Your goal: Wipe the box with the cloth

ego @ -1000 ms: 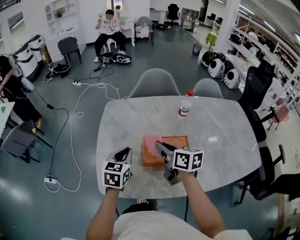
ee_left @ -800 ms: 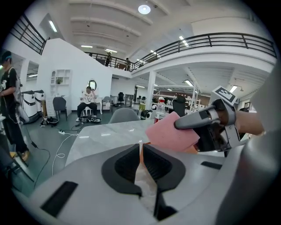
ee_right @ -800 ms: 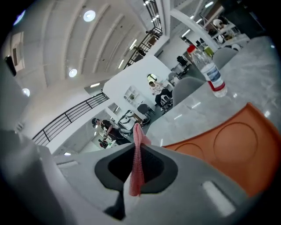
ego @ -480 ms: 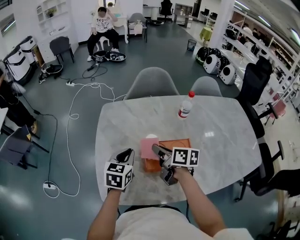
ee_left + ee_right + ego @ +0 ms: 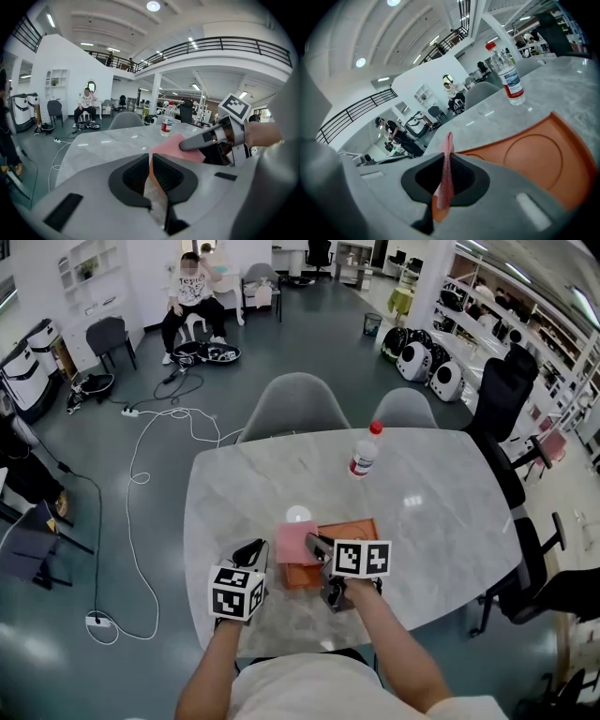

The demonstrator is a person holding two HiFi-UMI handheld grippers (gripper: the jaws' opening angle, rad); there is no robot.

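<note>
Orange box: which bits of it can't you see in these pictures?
Head view: pink cloth covers the left of the orange box; the right gripper hides its near side.
Right gripper view: that gripper's body hides its near end; the picture edge cuts its right side.
Left gripper view: the left gripper blocks nearly all.

The left arm point(image 5: 208, 669) and right arm point(image 5: 386, 652) reach forward, side by side. The left gripper point(image 5: 247, 551) has its jaws pressed together, holding nothing. The right gripper point(image 5: 317, 545) pinches the cloth point(image 5: 292, 542) tight.
</note>
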